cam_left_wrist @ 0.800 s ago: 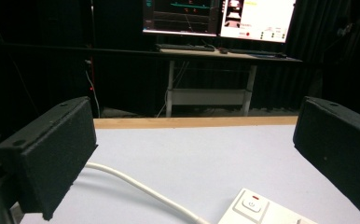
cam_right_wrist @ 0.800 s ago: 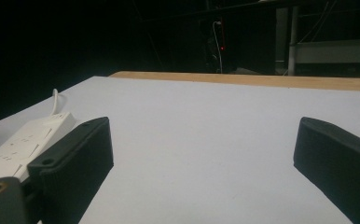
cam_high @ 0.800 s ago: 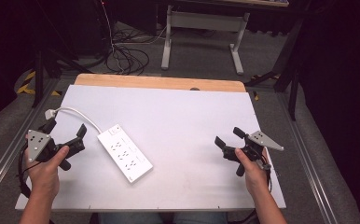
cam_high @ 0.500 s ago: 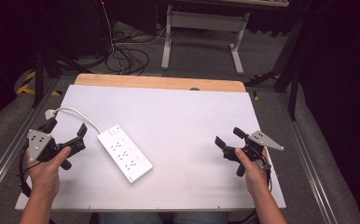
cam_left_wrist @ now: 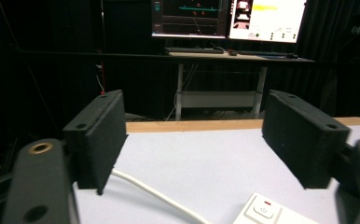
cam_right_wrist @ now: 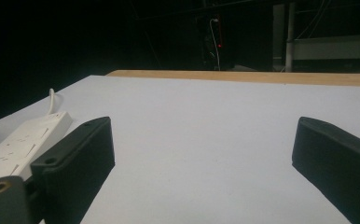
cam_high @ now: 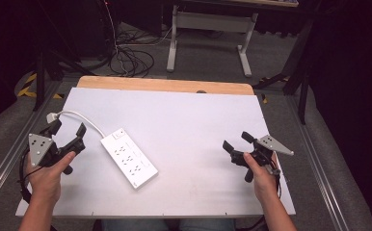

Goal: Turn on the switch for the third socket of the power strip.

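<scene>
A: We log both claws gaping, empty: left gripper [cam_high: 67, 132], right gripper [cam_high: 235, 142]

B: Power strip [cam_high: 128, 157] lies untouched on the table [cam_high: 198, 120], just beside the left gripper; we judge everything remains

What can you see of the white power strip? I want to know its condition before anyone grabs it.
The power strip is a long white block, plastic by its look, lying flat and diagonal on the white table. Its top carries rows of sockets with nothing plugged in, and a rocker switch at the far end. A white cord curves from that end to the table's left edge. Both grippers are apart from it.
</scene>
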Tool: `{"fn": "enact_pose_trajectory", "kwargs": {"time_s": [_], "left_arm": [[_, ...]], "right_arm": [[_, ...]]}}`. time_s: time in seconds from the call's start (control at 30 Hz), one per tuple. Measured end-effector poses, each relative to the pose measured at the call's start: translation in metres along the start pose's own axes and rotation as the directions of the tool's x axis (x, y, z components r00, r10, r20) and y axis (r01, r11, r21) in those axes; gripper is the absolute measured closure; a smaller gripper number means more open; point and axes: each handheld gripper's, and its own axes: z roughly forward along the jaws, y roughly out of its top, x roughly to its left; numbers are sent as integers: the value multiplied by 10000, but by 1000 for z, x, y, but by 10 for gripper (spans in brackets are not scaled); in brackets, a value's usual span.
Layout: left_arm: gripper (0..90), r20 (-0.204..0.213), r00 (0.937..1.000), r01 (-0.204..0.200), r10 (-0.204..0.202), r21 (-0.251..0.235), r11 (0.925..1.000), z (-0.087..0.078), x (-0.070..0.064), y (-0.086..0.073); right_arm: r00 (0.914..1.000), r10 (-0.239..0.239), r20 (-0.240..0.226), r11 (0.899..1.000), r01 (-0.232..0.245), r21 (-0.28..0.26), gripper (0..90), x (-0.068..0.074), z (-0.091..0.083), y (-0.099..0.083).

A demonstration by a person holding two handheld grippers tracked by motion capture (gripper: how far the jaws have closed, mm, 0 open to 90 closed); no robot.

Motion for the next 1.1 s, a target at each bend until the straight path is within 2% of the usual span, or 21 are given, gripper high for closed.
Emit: {"fn": "enact_pose_trajectory", "kwargs": {"time_s": [0.2,0.63,0.8,0.83,0.9,1.1], "left_arm": [[342,-24,10000,60,-60,111,9999,0,2,0],[560,279,9994,183,-189,232,9996,-3,7,2],[675,281,9989,360,-372,415,9985,-4,11,3],[699,318,9974,625,-644,562,9965,-5,13,4],[743,367,9965,736,-757,568,9957,-6,15,4],[841,505,9961,689,-720,600,9958,-6,15,5]], "right_arm": [[10000,2,41,10000,-3,72,64,0,0,0],[9999,130,-6,9999,-130,101,69,-1,0,-1],[9998,178,-21,9998,-178,104,70,-1,-1,-1],[9999,173,-13,9998,-172,107,70,-1,-1,-1],[9998,175,-10,9998,-175,108,70,-2,-1,-1],[9998,213,-33,9996,-213,161,70,-2,0,-1]]}}
